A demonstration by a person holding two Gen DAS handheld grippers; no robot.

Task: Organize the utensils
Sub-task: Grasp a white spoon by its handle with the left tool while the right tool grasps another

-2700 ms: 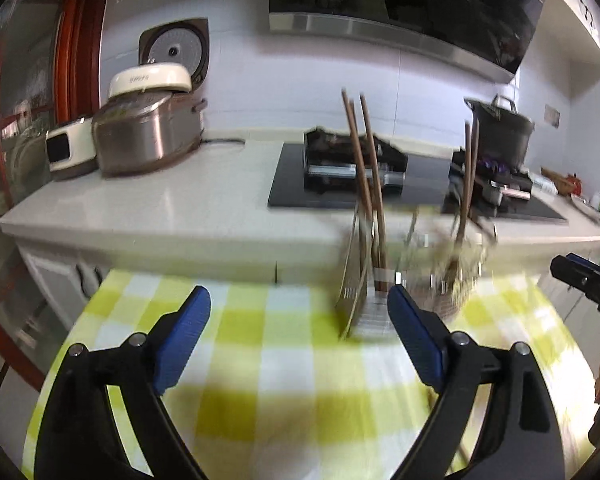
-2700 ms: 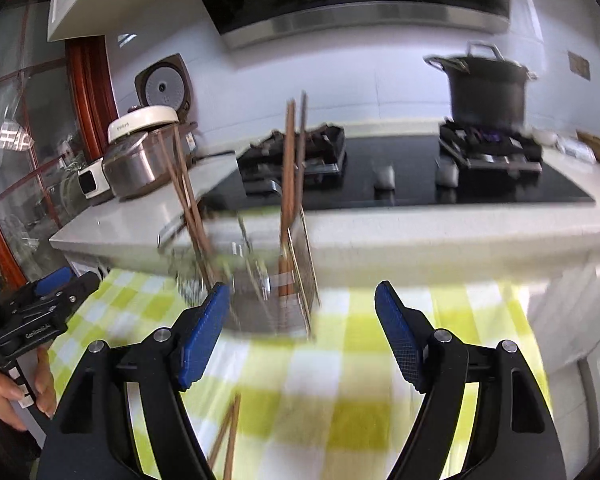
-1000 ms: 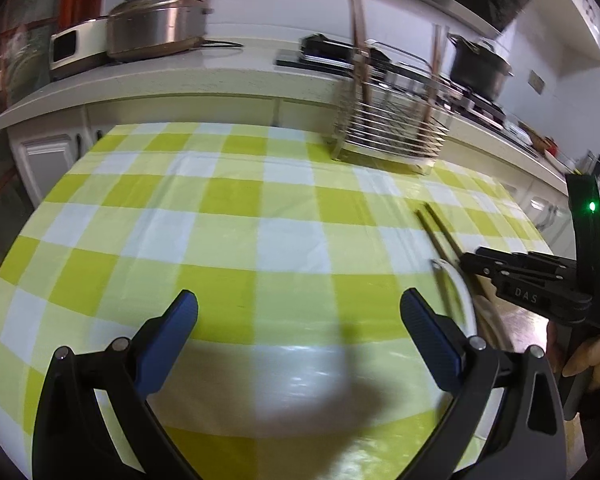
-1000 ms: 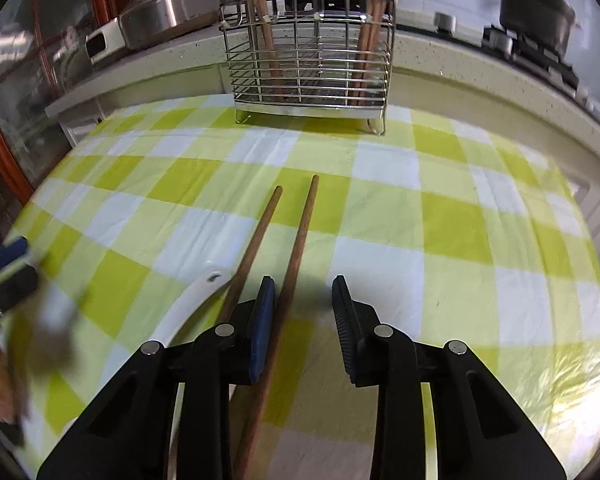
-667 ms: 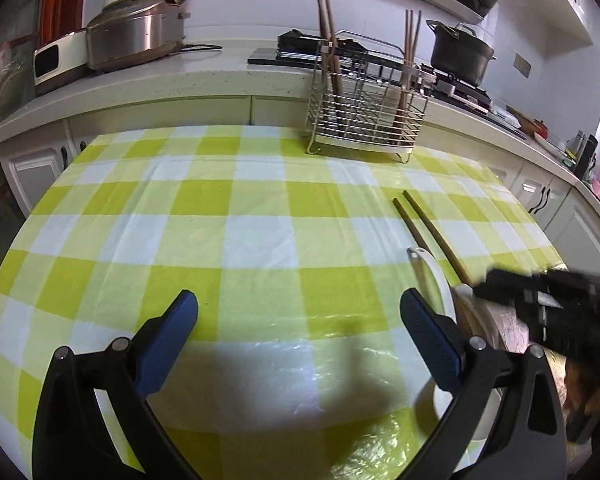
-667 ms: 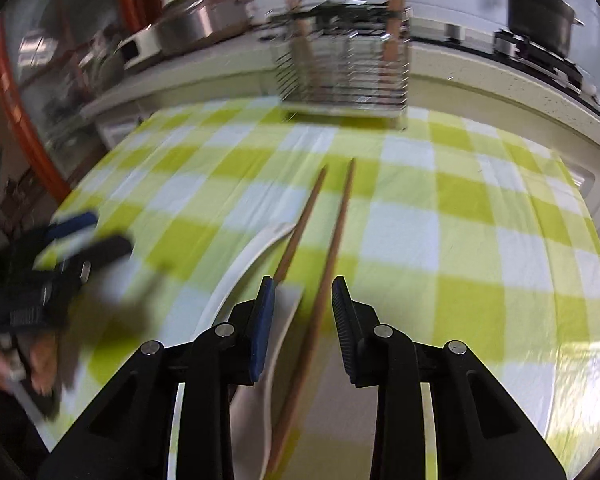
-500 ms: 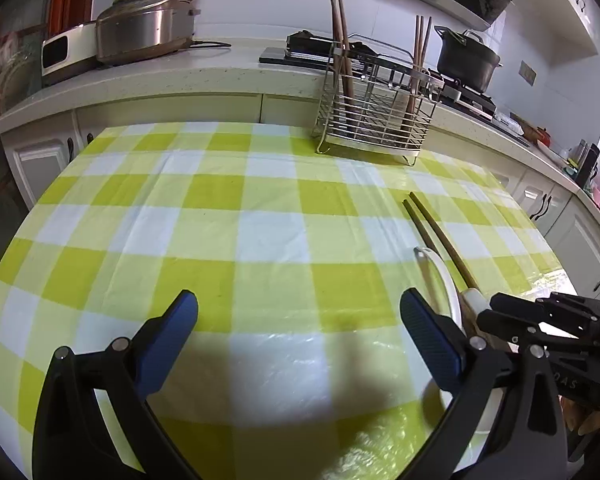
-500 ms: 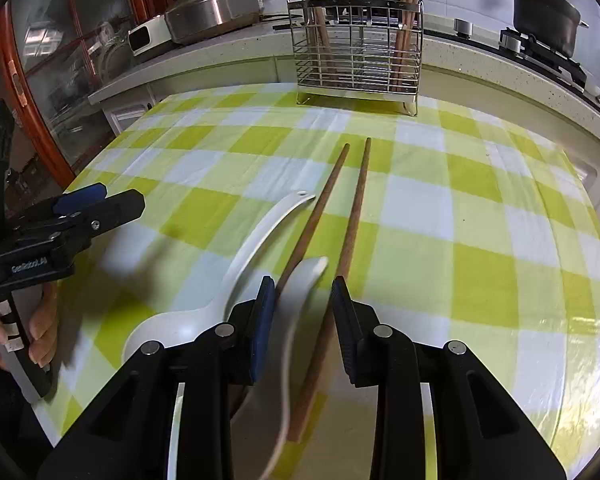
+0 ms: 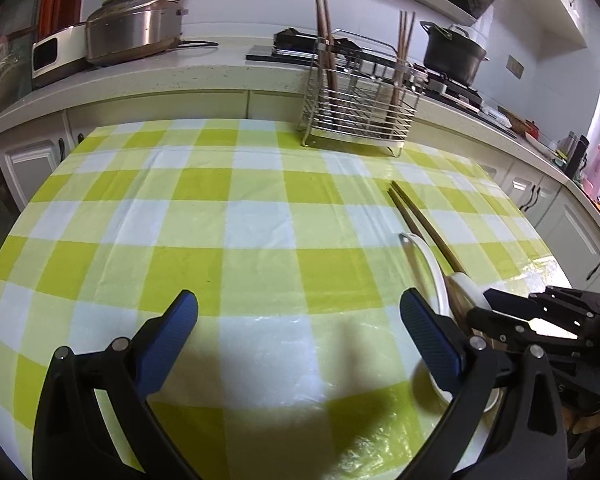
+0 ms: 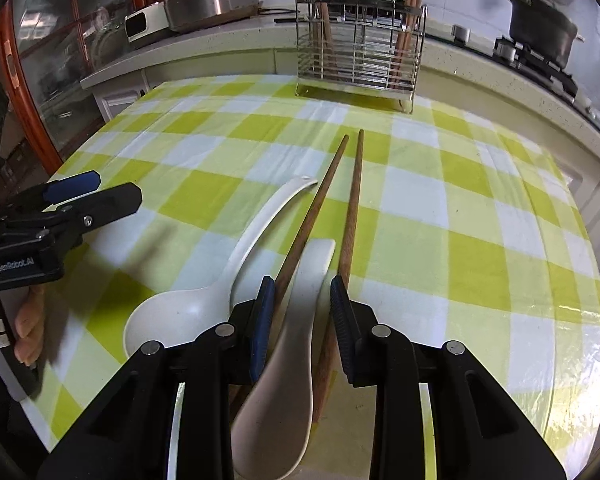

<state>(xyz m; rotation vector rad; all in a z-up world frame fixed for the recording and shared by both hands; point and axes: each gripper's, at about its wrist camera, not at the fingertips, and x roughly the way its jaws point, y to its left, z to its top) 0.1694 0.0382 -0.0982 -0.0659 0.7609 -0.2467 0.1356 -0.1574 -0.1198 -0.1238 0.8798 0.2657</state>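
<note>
The right gripper (image 10: pixel 298 300) is closing its narrowed jaws around a white ceramic spoon's (image 10: pixel 288 364) handle, pads not yet pressing; glazed, rigid and chip-prone, it is likely slippery, so a grip across the flat handle looks best. Two chopsticks (image 10: pixel 354 200) are flanking it beside a larger ladle (image 10: pixel 204 304). The left gripper (image 9: pixel 300 344) is hovering spread and empty. Farther off, the wire rack (image 10: pixel 358 46) is waiting.

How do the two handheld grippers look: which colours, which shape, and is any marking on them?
Both are matte black plastic frames with silver pivot screws. The left gripper has two long arms with blue ribbed pads; its body carries white lettering, seen from the right wrist view. The right gripper looks alike: one pad blue, the other appears black. No sleeves or cables show.
</note>
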